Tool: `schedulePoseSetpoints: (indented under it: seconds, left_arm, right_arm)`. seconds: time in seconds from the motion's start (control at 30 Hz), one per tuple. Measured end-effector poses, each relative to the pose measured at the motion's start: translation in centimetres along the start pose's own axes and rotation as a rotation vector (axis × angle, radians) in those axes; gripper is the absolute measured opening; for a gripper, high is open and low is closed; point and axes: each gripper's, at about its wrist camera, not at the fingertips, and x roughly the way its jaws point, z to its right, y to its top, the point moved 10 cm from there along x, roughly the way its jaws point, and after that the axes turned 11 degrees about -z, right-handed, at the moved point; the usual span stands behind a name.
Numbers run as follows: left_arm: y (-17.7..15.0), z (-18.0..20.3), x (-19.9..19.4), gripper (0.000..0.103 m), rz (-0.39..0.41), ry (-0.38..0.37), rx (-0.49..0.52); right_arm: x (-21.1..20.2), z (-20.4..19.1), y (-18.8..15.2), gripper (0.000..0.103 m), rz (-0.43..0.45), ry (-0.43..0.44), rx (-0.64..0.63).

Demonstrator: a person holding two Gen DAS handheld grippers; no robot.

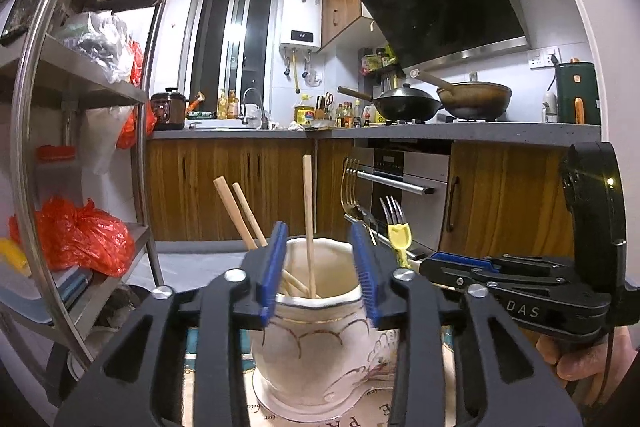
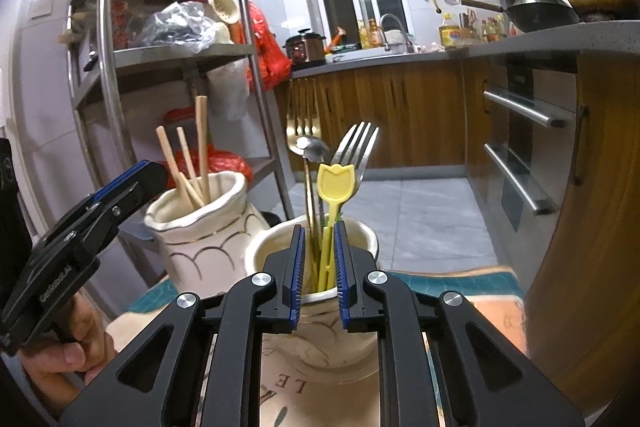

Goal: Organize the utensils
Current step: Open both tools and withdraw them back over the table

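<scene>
The yellow spoon [image 2: 335, 183] stands in the right jar [image 2: 360, 351] with the forks [image 2: 354, 147]. The right gripper [image 2: 319, 267] sits narrowly parted around its handle, contact unclear; tugging could tip the jar. The left gripper [image 1: 319, 267] gapes empty over the chopstick jar [image 1: 320, 359].

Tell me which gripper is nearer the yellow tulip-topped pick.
Right. The right gripper has its fingers on either side of the yellow pick in the fork jar. The left gripper sits at the chopstick jar beside it.
</scene>
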Motion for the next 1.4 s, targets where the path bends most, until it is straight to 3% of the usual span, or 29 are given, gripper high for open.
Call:
schedulePoseSetpoints:
  seconds: [0.13, 0.3, 0.7, 1.2, 1.27, 1.33, 1.4]
  left_arm:
    - [0.0, 0.1, -1.0, 0.053, 0.000, -0.007, -0.001]
    - [-0.5, -0.2, -2.3, 0.064, -0.020, -0.016, -0.020]
    - [-4.8, -0.3, -3.8, 0.067, -0.161, -0.028, -0.023]
    - [-12.1, 1.0, -2.9, 0.067, -0.443, -0.056, 0.048]
    - [-13.0, 1.5, -2.7, 0.067, -0.476, -0.066, 0.065]
    - [-13.8, 2.0, -2.7, 0.067, -0.502, -0.070, 0.088]
    - [-14.4, 2.2, -2.6, 0.067, -0.521, -0.063, 0.104]
  right_arm:
    - [-0.7, -0.5, -0.3, 0.027, -0.001, 0.006, -0.013]
    - [-1.7, -0.7, -0.8, 0.032, -0.006, 0.017, -0.020]
    - [-2.8, -1.4, -2.5, 0.033, -0.054, 0.018, -0.045]
    - [-1.8, -3.0, -9.9, 0.033, -0.320, 0.092, -0.065]
    - [-1.7, -3.6, -10.7, 0.035, -0.357, 0.111, -0.077]
    - [-1.5, -4.1, -11.7, 0.049, -0.397, 0.112, -0.092]
    - [-1.4, -4.7, -12.3, 0.054, -0.428, 0.130, -0.100]
